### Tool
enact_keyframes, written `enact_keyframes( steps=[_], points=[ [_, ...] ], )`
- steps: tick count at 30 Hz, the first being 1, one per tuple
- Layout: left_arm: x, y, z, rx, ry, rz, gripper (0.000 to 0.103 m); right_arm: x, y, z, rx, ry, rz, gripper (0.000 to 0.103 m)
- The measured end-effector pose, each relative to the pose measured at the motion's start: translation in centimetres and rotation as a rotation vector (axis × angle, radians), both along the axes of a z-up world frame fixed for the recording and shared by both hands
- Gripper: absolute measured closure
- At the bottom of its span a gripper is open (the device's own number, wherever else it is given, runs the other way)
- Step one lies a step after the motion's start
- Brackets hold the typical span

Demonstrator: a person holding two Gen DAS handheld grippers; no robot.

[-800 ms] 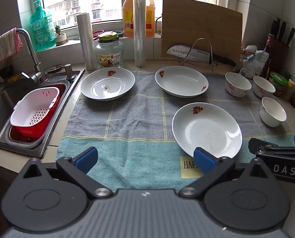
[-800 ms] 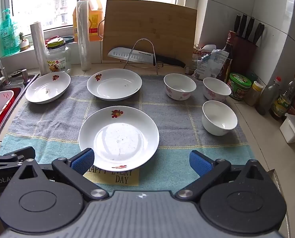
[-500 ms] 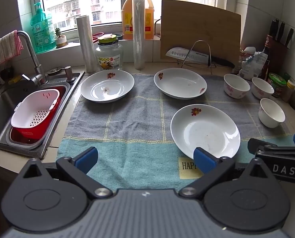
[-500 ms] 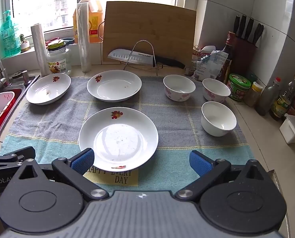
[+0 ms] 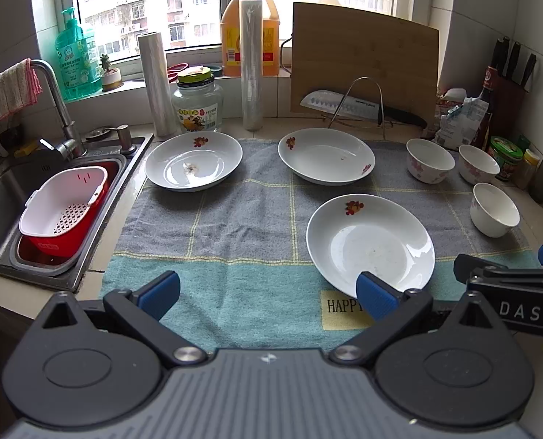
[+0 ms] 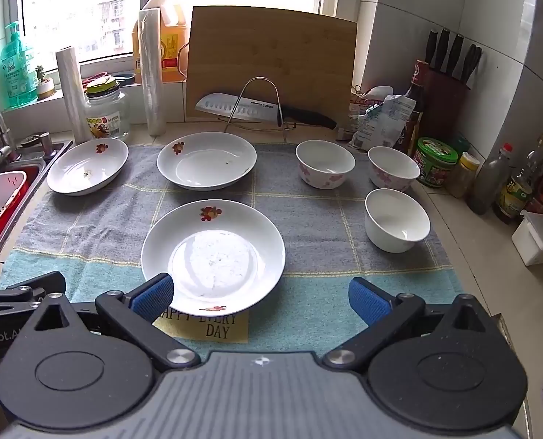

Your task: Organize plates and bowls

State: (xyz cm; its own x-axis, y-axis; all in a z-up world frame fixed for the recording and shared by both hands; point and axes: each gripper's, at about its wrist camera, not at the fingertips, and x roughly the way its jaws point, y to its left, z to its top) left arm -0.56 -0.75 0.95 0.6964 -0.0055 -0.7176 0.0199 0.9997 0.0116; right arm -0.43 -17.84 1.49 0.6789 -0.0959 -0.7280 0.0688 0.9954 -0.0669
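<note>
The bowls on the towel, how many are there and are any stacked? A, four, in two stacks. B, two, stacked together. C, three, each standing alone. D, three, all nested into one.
C: three bowls stand apart on the right side of the towel, two at the back and one nearer, none nested.

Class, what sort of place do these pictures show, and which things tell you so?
Most likely a home kitchen counter: a sink with tap, a knife block, and plates and bowls on a towel.
</note>
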Motion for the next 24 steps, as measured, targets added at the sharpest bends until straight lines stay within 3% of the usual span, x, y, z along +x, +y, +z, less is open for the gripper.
enact_keyframes(
  steps=[24],
  points=[
    [-0.30,-0.22,0.29,-0.005,-0.004,0.002,0.001,-0.35,-0.22,0.27,-0.008,-0.009,0.003,0.000]
  ],
)
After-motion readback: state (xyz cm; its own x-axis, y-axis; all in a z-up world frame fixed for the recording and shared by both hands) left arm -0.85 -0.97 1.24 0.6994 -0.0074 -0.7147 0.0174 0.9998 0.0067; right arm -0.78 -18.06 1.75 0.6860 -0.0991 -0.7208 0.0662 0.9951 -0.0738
